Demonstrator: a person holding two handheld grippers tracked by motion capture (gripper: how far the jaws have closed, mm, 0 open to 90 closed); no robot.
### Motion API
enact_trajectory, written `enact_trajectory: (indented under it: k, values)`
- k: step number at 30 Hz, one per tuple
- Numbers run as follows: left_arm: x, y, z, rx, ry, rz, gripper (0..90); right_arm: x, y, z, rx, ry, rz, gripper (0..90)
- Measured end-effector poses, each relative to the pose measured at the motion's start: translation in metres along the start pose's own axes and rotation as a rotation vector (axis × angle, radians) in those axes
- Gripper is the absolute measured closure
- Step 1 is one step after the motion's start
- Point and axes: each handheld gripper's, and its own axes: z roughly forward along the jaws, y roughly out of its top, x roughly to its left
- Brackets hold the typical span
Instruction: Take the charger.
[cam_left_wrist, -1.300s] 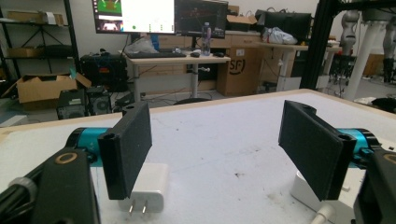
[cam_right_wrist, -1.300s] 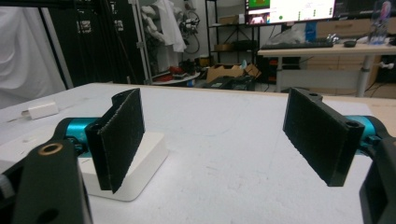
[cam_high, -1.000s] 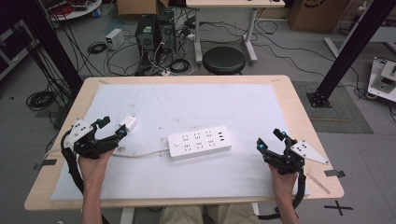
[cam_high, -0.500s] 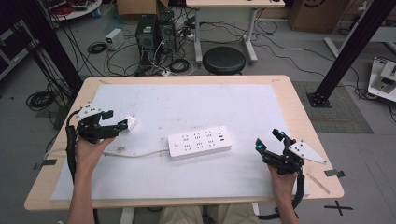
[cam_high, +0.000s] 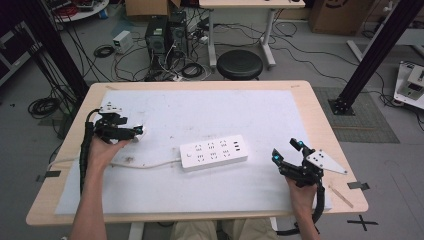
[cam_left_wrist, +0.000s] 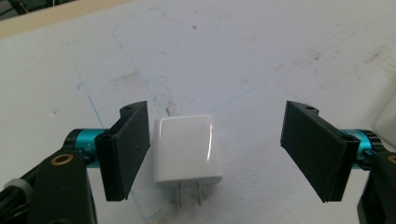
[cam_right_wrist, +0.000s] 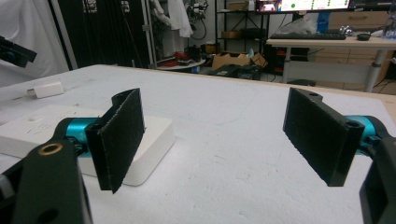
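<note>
Reaching from the table's near left edge, the left forearm is stretched forward and the left gripper (cam_high: 131, 131) is held low over the white mat (cam_high: 225, 110), left of the power strip (cam_high: 214, 151). Its jaws have just been opening and are spread wide around the white charger (cam_left_wrist: 187, 150), the left jaw just beside it, the right jaw well apart; nothing is grasped. The charger is seen lying flat, glossy, round-cornered, its two metal prongs pointing toward the gripper. Bare mat is left beyond it. Right of the power strip, near the table's right edge, the right gripper (cam_high: 287, 151) is held level, released and empty.
</note>
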Motion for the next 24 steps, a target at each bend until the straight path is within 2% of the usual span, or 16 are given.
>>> enact_trajectory:
  k: [1,9,12,18,23,24]
  values:
    - [0.001,-0.001,0.005,0.022,0.008,-0.002,24.1,0.000,0.000,0.000,0.001,-0.001,-0.004,21.2]
    - [0.008,-0.005,0.022,0.067,0.032,-0.022,24.0,0.002,0.000,0.002,0.017,0.001,-0.013,21.2]
    - [0.008,-0.007,0.027,0.085,0.021,-0.027,24.0,0.002,0.000,0.002,0.020,-0.002,-0.016,21.2]
    - [0.007,-0.010,0.037,0.130,0.028,-0.020,24.0,0.002,0.001,0.002,0.027,-0.004,-0.016,21.2]
    - [0.009,-0.012,0.042,0.151,0.034,-0.034,24.0,0.003,0.001,0.003,0.031,-0.005,-0.012,21.2]
    - [0.010,-0.012,0.043,0.156,0.033,-0.034,24.0,0.002,0.001,0.003,0.026,-0.002,-0.027,21.2]
